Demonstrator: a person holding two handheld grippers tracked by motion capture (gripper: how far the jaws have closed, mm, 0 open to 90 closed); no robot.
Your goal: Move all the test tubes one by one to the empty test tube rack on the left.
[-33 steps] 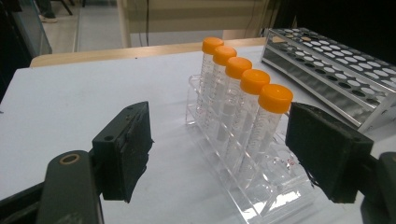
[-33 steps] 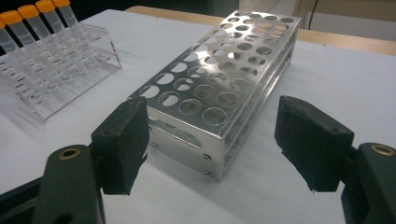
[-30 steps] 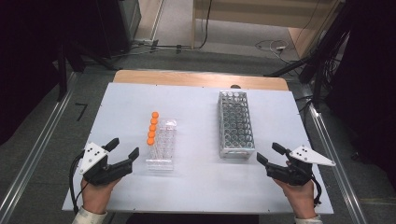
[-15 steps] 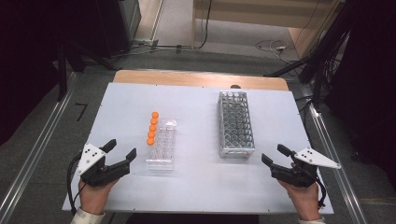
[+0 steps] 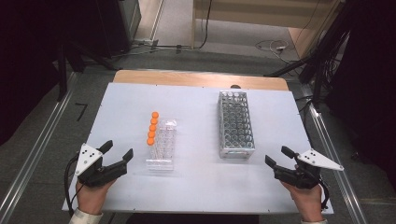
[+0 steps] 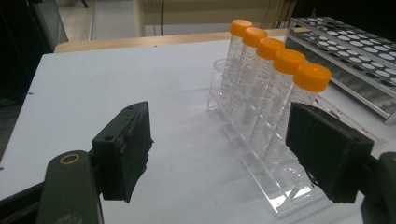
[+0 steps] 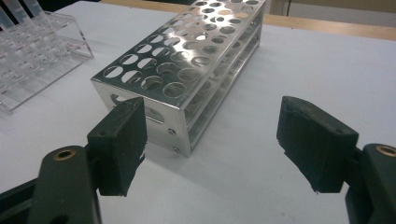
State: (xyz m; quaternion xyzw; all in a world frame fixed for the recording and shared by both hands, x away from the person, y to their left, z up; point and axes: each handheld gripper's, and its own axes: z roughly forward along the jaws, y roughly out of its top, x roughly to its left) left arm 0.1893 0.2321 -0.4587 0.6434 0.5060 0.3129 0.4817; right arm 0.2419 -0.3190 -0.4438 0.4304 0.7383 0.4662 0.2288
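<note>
A clear plastic rack (image 5: pixel 161 147) stands left of the table's middle, with a row of several orange-capped tubes (image 5: pixel 152 128) along its left side. An empty metal rack (image 5: pixel 236 123) with many round holes stands to its right. My left gripper (image 5: pixel 118 149) rests near the front left, open and empty, just left of the clear rack. In the left gripper view its jaws (image 6: pixel 224 149) frame the tubes (image 6: pixel 275 93) without touching them. My right gripper (image 5: pixel 276 155) is open and empty at the front right. Its jaws (image 7: pixel 215 144) point at the metal rack's (image 7: pixel 187 70) near corner.
The white table top (image 5: pixel 196 186) has free room along its front edge and between the two racks. A wooden strip (image 5: pixel 201 78) runs along the far edge. Beyond it lie cables on the floor, with metal rails on both sides.
Both grippers have edged slightly outward and toward the near edge of the table. The racks and tubes have not moved.
</note>
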